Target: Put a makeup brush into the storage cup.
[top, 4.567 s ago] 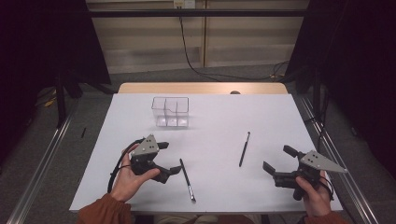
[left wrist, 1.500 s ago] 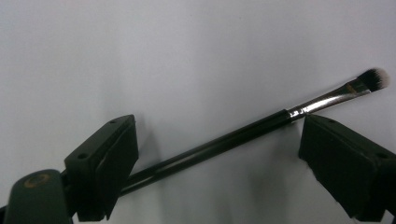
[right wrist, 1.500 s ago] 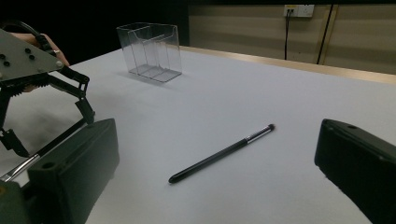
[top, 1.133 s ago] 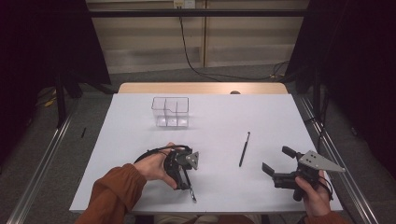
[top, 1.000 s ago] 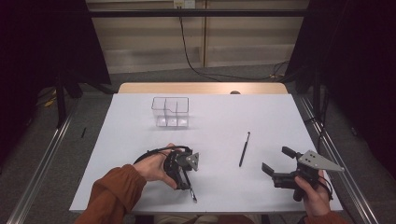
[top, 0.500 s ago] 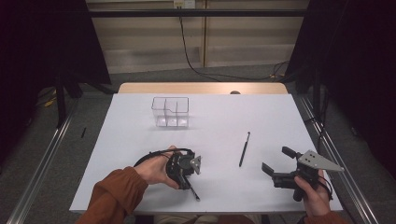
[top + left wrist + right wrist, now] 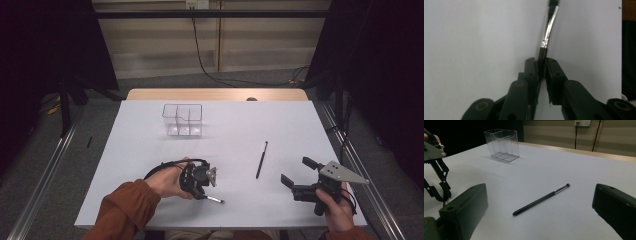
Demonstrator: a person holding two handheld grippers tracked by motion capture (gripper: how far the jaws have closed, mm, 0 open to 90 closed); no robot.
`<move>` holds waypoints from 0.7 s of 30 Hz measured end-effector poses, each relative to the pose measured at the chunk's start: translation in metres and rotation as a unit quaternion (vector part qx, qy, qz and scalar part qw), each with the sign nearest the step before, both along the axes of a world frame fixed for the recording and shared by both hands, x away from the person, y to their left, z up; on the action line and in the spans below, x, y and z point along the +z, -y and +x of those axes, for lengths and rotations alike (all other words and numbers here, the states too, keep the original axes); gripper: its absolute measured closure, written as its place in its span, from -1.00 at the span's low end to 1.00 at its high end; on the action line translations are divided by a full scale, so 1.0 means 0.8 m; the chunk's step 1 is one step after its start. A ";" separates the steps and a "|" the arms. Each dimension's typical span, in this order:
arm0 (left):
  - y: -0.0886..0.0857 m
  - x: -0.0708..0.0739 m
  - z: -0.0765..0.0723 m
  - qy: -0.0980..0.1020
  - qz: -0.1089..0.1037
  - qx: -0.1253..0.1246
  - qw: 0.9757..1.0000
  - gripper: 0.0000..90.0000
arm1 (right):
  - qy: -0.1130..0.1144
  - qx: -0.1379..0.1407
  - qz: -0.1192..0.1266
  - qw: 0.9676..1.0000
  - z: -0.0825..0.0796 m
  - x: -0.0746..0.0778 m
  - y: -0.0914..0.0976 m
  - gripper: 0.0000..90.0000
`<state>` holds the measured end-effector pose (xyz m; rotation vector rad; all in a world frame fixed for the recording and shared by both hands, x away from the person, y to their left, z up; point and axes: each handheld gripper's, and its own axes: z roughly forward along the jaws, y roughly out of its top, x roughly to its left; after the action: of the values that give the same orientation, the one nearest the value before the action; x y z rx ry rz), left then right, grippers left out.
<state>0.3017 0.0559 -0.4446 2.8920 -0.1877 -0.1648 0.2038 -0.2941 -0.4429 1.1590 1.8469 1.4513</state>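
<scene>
The left gripper [image 7: 204, 192] pointed down at the white tabletop [image 7: 235, 120] near its front edge, and its two black jaws had just been closing until they pinched a slim black stylus pen with a silver band [image 7: 548, 35]. In the left gripper view the pen ran straight out from between the pads, its long axis in line with the jaws, the dark shaft caught in the grip and the silver section and black end reaching beyond the jaw tips over the table. In the high view a short length of it poked out to the lower right of the gripper, lying low against the surface.

The right gripper [image 7: 299, 178] rested at the table's right front corner with its jaws spread wide and nothing between them. A second black stylus pen [image 7: 541, 199] lay flat on the table ahead of those jaws, well apart from the first. A clear plastic divided organiser box [image 7: 182, 120] stood upright farther back, left of centre.
</scene>
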 end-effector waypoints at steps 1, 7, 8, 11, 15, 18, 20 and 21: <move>0.000 0.000 -0.001 -0.001 0.000 0.004 1.000 0.86 | 0.000 0.000 0.000 1.000 0.000 0.000 0.000 -1.00; -0.001 -0.001 0.001 -0.007 -0.004 0.020 1.000 0.87 | 0.000 0.001 -0.001 1.000 0.000 0.000 0.000 -1.00; -0.002 0.000 0.003 -0.010 -0.004 0.016 1.000 0.87 | 0.001 0.001 -0.001 1.000 0.000 0.000 0.000 -1.00; -0.005 -0.001 0.004 -0.017 -0.013 0.030 0.999 0.87 | 0.001 0.000 0.000 1.000 0.000 0.000 0.000 -1.00; -0.009 -0.002 0.008 -0.030 -0.022 0.046 0.998 0.87 | 0.000 0.000 0.001 1.000 0.000 0.000 0.000 -1.00; -0.011 -0.002 0.010 -0.036 -0.027 0.050 0.998 0.87 | 0.000 0.001 0.002 1.000 0.000 0.000 0.001 -1.00; -0.011 -0.001 0.011 -0.034 -0.030 0.055 0.997 0.87 | -0.001 0.001 0.003 1.000 0.000 0.000 0.001 -1.00; -0.012 -0.001 0.012 -0.032 -0.033 0.057 0.997 0.87 | 0.000 0.001 0.002 1.000 0.000 0.000 0.001 -1.00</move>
<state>0.3113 0.0656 -0.4452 2.8185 -0.0156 -0.2248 0.2037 -0.2949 -0.4429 1.1612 1.8458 1.4567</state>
